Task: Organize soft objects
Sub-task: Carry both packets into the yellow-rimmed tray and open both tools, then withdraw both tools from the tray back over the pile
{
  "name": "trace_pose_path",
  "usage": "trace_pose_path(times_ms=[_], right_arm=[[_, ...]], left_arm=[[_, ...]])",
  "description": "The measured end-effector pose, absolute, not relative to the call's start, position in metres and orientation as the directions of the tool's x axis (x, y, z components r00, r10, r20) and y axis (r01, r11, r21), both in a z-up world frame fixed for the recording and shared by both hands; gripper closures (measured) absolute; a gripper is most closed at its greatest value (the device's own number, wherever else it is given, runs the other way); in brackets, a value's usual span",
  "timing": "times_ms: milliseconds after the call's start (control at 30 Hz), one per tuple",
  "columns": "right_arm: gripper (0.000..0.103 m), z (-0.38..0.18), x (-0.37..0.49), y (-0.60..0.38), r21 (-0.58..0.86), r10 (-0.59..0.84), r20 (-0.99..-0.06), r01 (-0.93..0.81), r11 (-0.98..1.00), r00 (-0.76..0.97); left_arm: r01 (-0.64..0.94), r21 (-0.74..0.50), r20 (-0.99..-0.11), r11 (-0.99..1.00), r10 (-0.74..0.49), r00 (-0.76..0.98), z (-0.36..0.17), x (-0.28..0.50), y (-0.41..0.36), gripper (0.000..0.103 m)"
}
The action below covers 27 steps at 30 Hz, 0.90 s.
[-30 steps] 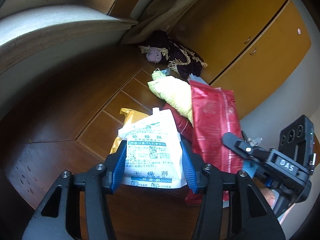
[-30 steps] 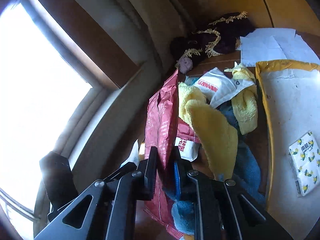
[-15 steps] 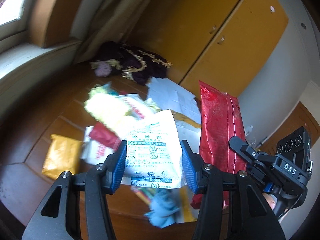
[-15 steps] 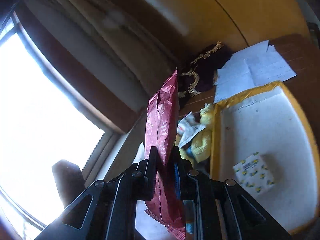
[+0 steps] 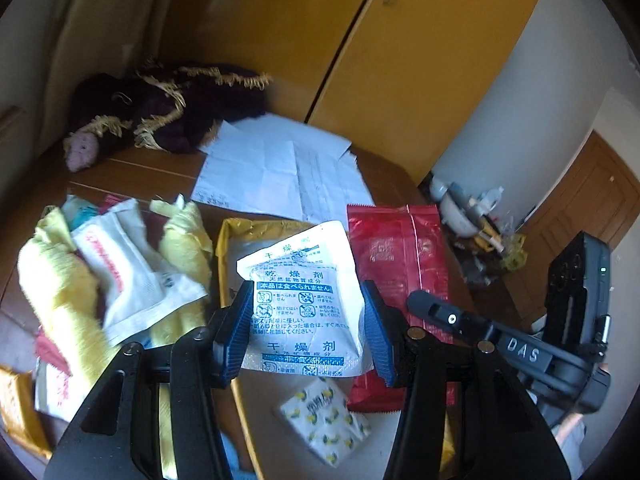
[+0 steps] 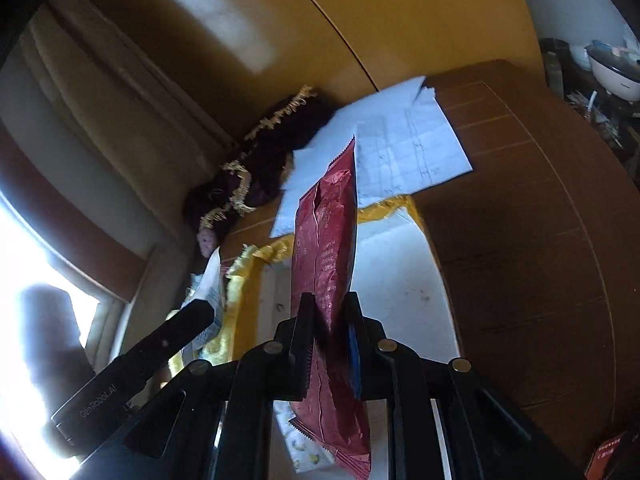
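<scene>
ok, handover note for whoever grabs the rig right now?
Left claw: shut on the white desiccant packet, held above the tray.
Right claw: shut on the red foil bag, held upright over the tray.
Yellow-rimmed white tray: holds only a lemon-print tissue pack.
Left: set both held items down; yellow towels and other packets are piled beside the tray.

white blue-printed packet (image 5: 302, 304), red pouch (image 6: 326, 256), yellow towels (image 5: 64, 292), lemon-patterned tissue pack (image 5: 324, 416)
</scene>
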State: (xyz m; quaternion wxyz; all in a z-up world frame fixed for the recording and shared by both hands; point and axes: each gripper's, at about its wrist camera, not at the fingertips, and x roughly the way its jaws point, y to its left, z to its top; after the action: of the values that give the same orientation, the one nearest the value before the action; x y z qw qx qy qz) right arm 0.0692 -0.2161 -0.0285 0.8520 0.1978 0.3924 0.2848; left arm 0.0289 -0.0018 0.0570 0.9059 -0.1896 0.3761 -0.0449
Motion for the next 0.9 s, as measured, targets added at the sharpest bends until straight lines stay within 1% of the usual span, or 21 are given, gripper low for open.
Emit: trace_pose_path(times_ms=[100,200,300,433,500,567,600,633,767,833,900], right_arm=[[0.088,-0.042,0.076,-0.213,0.510,0.582,-0.616,-0.295,0.808,0.530],[0.088,-0.050,0.080,-0.215,0.513,0.575,-0.639,-0.273,0.814,0.512],[0.087,-0.054,0.084,-0.218,0.519,0.565,-0.654,-0.244,0.819,0.503],[0.083,-0.060,0.088,-0.219,0.529,0.561,-0.665,-0.219,0.820,0.492],[0.082,-0.061,0.088,-0.221,0.548,0.573,-0.662,-0.209,0.810,0.483],[0.074,-0.061,0.090,-0.221,0.560,0.575,-0.656,-0.196,0.805,0.489],[0.065,-0.061,0.090,-0.222,0.569,0.581,-0.648,-0.194,0.799,0.493],[0.056,-0.061,0.090,-0.225,0.578,0.584,-0.641,-0.188,0.794,0.499],[0.053,-0.056,0.085,-0.224,0.562,0.570,-0.634,-0.194,0.804,0.523],[0.053,-0.051,0.080,-0.223,0.534,0.543,-0.626,-0.200,0.822,0.560],[0.053,-0.046,0.075,-0.222,0.516,0.526,-0.614,-0.204,0.832,0.589]], left_arm=[[-0.089,-0.340,-0.711,0.936,-0.194,0.676,0.040,0.051,-0.012,0.053],[-0.094,-0.343,-0.746,0.935,-0.211,0.632,0.026,0.064,-0.021,0.053],[-0.113,-0.295,-0.783,0.949,-0.171,0.599,0.016,0.073,-0.029,0.053],[-0.127,-0.315,-0.807,0.940,-0.195,0.557,0.010,0.081,-0.024,0.052],[-0.123,-0.351,-0.809,0.928,-0.234,0.539,0.006,0.083,-0.021,0.049],[-0.102,-0.391,-0.792,0.914,-0.278,0.543,0.006,0.081,-0.019,0.045],[-0.090,-0.410,-0.779,0.908,-0.297,0.552,0.008,0.080,-0.019,0.043],[-0.080,-0.424,-0.771,0.902,-0.313,0.555,0.008,0.079,-0.019,0.037],[-0.066,-0.427,-0.767,0.902,-0.323,0.554,0.009,0.082,-0.021,0.036],[-0.085,-0.403,-0.771,0.911,-0.288,0.568,0.011,0.083,-0.017,0.036],[-0.089,-0.352,-0.779,0.932,-0.239,0.580,0.015,0.083,-0.017,0.036]])
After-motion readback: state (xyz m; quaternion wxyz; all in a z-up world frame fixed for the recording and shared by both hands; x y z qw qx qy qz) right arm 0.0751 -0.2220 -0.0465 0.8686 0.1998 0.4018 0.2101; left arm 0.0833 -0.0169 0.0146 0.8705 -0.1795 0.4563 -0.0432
